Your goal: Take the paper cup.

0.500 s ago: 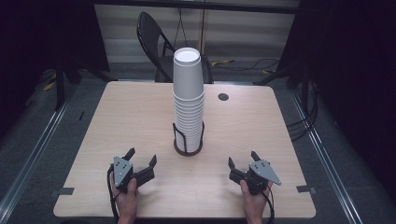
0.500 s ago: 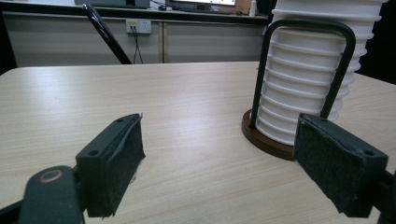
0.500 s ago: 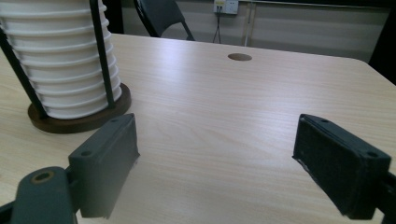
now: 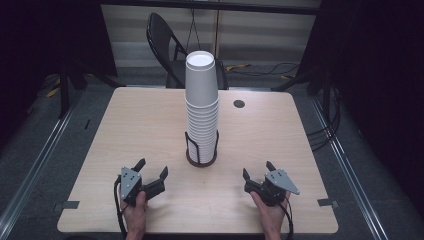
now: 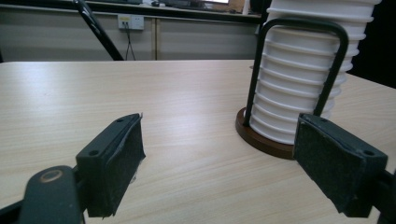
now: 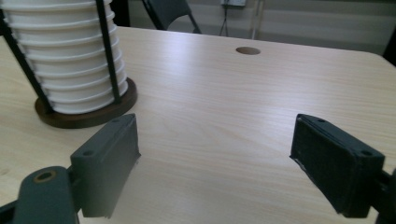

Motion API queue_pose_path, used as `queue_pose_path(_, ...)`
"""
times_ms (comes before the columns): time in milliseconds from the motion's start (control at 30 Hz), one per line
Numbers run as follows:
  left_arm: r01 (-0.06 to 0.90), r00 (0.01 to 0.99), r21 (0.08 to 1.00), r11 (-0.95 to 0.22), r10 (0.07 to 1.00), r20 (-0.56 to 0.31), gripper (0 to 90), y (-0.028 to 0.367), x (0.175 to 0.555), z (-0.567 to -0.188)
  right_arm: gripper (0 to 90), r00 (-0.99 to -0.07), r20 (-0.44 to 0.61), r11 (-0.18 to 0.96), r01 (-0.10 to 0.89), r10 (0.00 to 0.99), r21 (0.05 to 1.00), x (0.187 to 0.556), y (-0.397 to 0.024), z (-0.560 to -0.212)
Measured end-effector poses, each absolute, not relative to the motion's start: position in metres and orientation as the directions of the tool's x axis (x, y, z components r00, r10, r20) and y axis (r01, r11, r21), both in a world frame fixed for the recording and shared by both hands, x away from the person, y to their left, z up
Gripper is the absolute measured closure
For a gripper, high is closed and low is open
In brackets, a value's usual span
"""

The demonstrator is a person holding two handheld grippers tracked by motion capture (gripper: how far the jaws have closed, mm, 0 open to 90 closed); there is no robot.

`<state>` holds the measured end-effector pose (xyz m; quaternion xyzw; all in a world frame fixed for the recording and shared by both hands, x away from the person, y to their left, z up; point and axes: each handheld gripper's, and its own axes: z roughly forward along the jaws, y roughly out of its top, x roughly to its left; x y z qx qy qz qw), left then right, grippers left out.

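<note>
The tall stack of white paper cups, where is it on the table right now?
In the high view, the tall stack of white paper cups stands in a black wire holder at the wooden table's middle, ahead of both open grippers.

We note a pale wood-grain table (image 4: 125, 130), smooth with a soft sheen. At its centre, the white cup stack (image 4: 201, 100) looks like matt paper; around it, black metal rods (image 5: 335, 60) rise from a dark glossy wooden base (image 6: 88, 116). Nearer the table's front edge, jaw pads (image 5: 126, 154) look matt and rough.
</note>
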<state>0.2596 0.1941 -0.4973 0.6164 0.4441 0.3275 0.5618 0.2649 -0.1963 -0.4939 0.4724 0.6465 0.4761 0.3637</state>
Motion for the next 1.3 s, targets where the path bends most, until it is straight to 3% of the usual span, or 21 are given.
queue_pose_path(567, 0.157, 0.386, 0.987, 0.012, 0.920, -0.073, 15.6, 0.193, 0.256, -0.498, 16.2, -0.401, 0.036, 0.059, 0.223, 0.915, 0.973, 0.273, -0.179, -0.466)
queue_pose_path(1300, 0.162, 0.393, 0.987, -0.002, 0.917, -0.063, 15.9, 0.192, 0.257, -0.497, 19.5, -0.563, 0.057, 0.013, 0.119, 0.824, 0.993, 0.286, -0.160, -0.399)
